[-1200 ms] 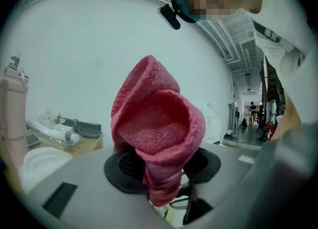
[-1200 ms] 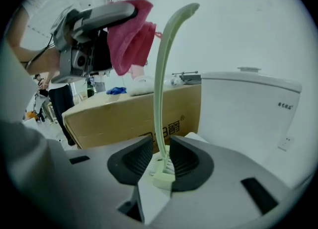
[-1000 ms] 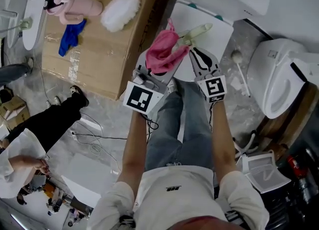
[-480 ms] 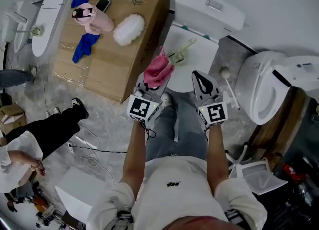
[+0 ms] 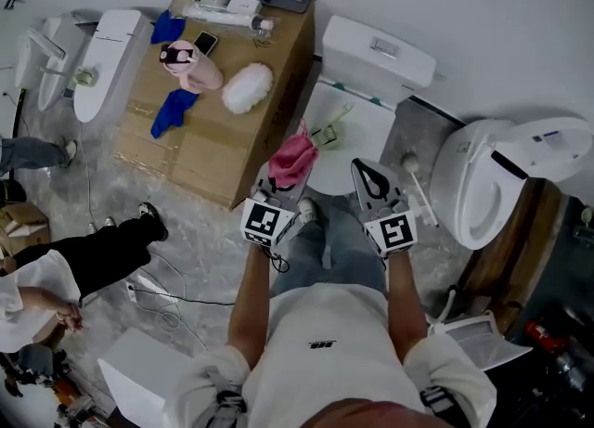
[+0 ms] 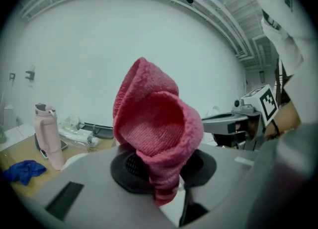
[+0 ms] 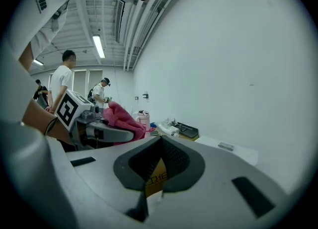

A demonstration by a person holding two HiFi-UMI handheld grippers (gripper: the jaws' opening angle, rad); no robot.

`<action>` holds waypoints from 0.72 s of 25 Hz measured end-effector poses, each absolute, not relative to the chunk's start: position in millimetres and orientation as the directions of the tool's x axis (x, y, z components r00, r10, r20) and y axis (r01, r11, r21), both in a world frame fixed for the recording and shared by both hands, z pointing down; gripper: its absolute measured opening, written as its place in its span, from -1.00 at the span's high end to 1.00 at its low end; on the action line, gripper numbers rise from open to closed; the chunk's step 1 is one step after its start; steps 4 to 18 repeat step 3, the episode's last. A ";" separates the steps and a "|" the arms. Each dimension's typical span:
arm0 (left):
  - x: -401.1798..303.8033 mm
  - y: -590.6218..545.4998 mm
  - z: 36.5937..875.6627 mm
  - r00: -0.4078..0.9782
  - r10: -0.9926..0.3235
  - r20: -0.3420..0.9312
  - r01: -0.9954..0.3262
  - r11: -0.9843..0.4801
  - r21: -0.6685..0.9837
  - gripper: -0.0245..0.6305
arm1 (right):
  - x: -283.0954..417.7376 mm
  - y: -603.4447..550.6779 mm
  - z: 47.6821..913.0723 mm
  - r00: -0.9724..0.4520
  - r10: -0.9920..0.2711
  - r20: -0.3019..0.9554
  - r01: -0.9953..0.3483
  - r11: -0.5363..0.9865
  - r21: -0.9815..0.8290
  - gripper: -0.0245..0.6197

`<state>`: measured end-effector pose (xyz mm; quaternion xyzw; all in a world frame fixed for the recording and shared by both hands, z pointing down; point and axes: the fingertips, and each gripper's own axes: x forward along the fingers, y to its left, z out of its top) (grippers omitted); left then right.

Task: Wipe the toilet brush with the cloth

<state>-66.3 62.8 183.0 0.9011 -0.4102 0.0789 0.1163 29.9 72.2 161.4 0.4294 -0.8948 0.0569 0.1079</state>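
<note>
Left gripper [image 5: 281, 182] pinches cloth [image 5: 292, 159], right gripper [image 5: 368, 174] pressed together empty; both now lifted above toilet brush [image 5: 327, 131], wipe likely done.

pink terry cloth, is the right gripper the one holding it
No, the pink terry cloth is clamped in the left gripper, while the right gripper is shut on nothing.

Only faint print, perhaps "D18", shows on a tan surface [image 7: 157, 174] past the right gripper's [image 7: 160, 141] fingers [image 7: 182, 161].
</note>
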 end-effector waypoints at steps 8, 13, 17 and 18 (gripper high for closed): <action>-61.1 63.0 177.7 0.658 -0.713 0.243 -0.751 -0.644 0.144 0.59 | 32.4 72.9 163.4 -0.614 -0.742 0.271 -0.773 0.634 -0.014 0.94; -61.1 63.0 177.7 0.658 -0.713 0.243 -0.751 -0.644 0.144 0.59 | 32.4 72.9 163.4 -0.614 -0.742 0.271 -0.773 0.634 -0.014 0.94; -61.1 63.0 177.7 0.658 -0.713 0.243 -0.751 -0.644 0.144 0.59 | 32.4 72.9 163.4 -0.614 -0.742 0.271 -0.773 0.634 -0.014 0.94; -61.1 63.0 177.7 0.658 -0.713 0.243 -0.751 -0.644 0.144 0.59 | 32.4 72.9 163.4 -0.614 -0.742 0.271 -0.773 0.634 -0.014 0.94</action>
